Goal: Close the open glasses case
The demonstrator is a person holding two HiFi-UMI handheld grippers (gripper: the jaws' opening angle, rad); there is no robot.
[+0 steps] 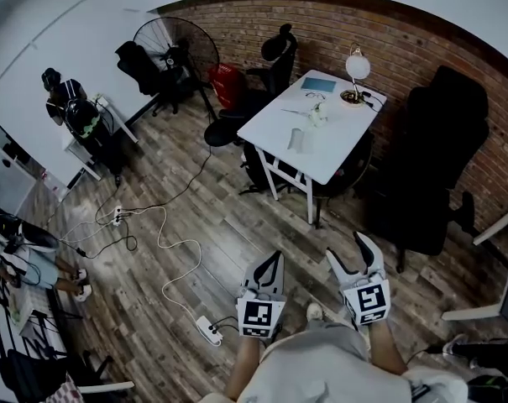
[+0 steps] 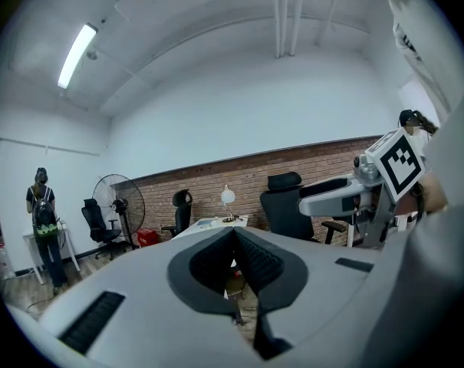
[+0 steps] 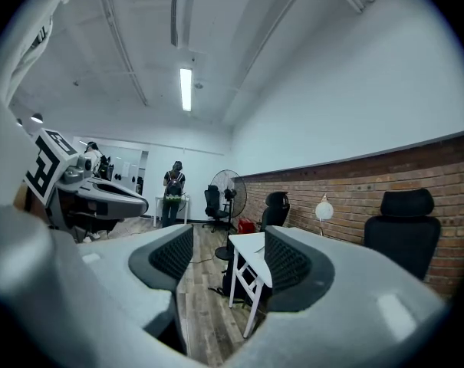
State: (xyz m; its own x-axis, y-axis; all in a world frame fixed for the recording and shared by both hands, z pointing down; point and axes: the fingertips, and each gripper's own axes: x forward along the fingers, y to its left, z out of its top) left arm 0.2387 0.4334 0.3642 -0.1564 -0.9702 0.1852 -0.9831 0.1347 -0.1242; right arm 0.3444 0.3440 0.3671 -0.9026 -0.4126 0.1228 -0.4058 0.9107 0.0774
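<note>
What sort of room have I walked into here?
Most likely an office or shared workroom. A white desk carries a lamp, black swivel office chairs stand around it, and a pedestal fan stands by the brick wall. A power strip lies on the wood floor.

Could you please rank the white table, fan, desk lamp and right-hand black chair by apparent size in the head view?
1. Black chair, though nearer the camera, so unsure against the table.
2. White table.
3. Fan.
4. Desk lamp.
</note>
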